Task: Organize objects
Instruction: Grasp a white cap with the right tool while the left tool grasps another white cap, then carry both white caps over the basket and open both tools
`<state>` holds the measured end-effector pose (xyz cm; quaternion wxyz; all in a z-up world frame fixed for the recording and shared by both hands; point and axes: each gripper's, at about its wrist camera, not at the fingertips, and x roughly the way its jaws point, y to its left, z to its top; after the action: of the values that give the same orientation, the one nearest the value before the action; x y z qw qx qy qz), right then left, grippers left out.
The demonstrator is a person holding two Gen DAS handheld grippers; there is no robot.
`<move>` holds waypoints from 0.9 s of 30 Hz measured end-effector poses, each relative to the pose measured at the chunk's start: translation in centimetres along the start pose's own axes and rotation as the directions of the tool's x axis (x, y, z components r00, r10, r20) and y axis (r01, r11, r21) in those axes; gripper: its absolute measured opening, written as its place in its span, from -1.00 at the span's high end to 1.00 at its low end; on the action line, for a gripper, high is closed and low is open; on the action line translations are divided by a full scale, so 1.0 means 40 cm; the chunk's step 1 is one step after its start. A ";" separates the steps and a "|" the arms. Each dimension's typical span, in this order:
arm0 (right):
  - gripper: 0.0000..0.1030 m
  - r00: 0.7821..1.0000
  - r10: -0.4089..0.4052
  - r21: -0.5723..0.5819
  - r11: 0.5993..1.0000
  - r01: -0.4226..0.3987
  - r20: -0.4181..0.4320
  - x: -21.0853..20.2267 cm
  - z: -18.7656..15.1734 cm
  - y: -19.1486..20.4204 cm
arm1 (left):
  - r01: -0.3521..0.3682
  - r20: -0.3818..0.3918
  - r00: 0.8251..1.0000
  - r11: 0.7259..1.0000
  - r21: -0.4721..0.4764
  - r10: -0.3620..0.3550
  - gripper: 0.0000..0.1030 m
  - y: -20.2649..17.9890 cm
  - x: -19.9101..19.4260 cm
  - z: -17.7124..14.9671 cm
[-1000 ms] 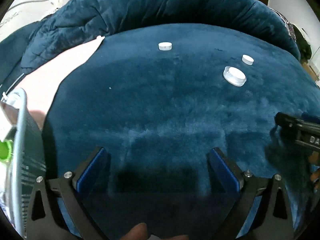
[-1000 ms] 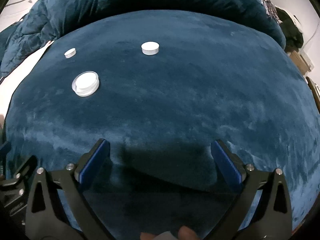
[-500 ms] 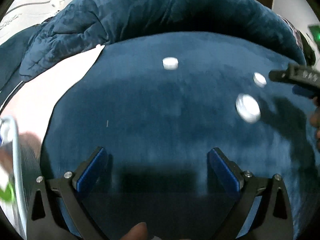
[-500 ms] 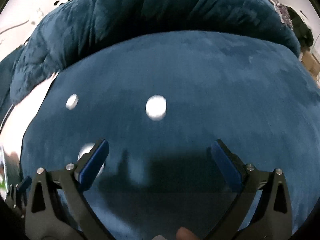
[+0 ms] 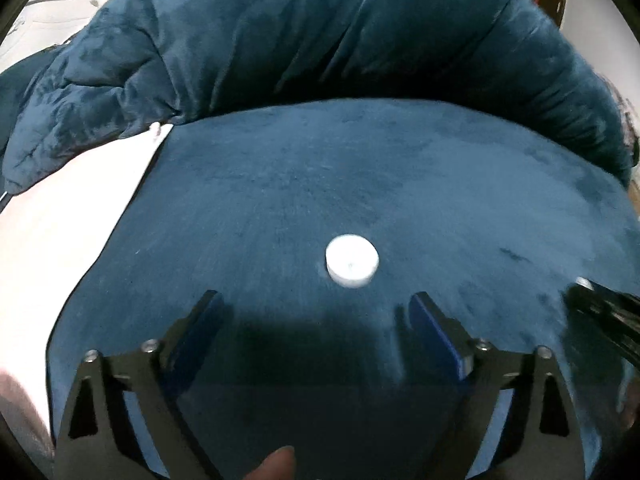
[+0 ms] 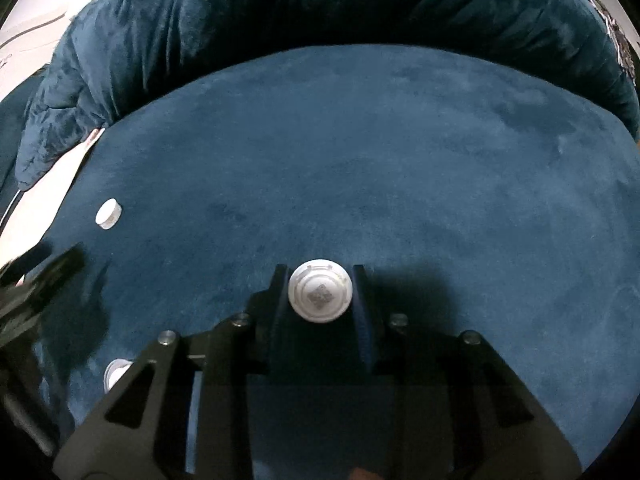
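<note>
In the right wrist view my right gripper (image 6: 320, 294) is shut on a white round cap (image 6: 320, 295) with a grey mark on top, its pads pressing both sides, low over the blue plush cushion (image 6: 400, 160). A second white cap (image 6: 108, 213) lies at the left. A clear-rimmed white disc (image 6: 116, 374) shows at lower left, partly hidden by the gripper frame. In the left wrist view my left gripper (image 5: 318, 316) is closing with nothing between its jaws; a white cap (image 5: 352, 266) lies just beyond the fingertips. The right gripper (image 5: 604, 316) shows at that view's right edge.
A rumpled blue blanket (image 5: 320, 40) is heaped along the far side of the cushion. A pale sheet (image 5: 60, 220) borders the cushion on the left. The left gripper's dark frame (image 6: 40, 276) enters the right wrist view at the left edge.
Both grippers moved forward over the cushion. The right gripper went from wide open to shut on a white cap. The left one drew close to another cap and narrowed slightly.
</note>
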<state>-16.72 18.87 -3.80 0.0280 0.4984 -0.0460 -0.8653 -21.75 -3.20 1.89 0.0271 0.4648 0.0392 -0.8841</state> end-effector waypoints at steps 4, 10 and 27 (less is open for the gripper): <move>0.40 1.000 0.019 -0.007 1.000 -0.019 -0.001 -0.015 0.005 0.003 | 0.025 -0.029 0.999 0.997 -0.067 -0.027 -0.43 0.006 0.062 0.023; 0.40 0.999 0.041 -0.056 0.998 -0.041 -0.011 -0.026 -0.003 0.044 | 0.068 -0.023 0.997 0.994 -0.089 -0.070 0.41 0.016 0.023 0.019; 0.40 0.954 0.299 -0.303 0.907 -0.292 -0.025 -0.244 -0.084 0.455 | -0.091 0.136 0.984 0.979 -0.183 0.117 0.41 0.303 -0.561 -0.161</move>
<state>-8.85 1.54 4.87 0.2345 0.4656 0.0120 -0.8533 -2.74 -14.40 16.21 0.1172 0.3962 0.0907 -0.9061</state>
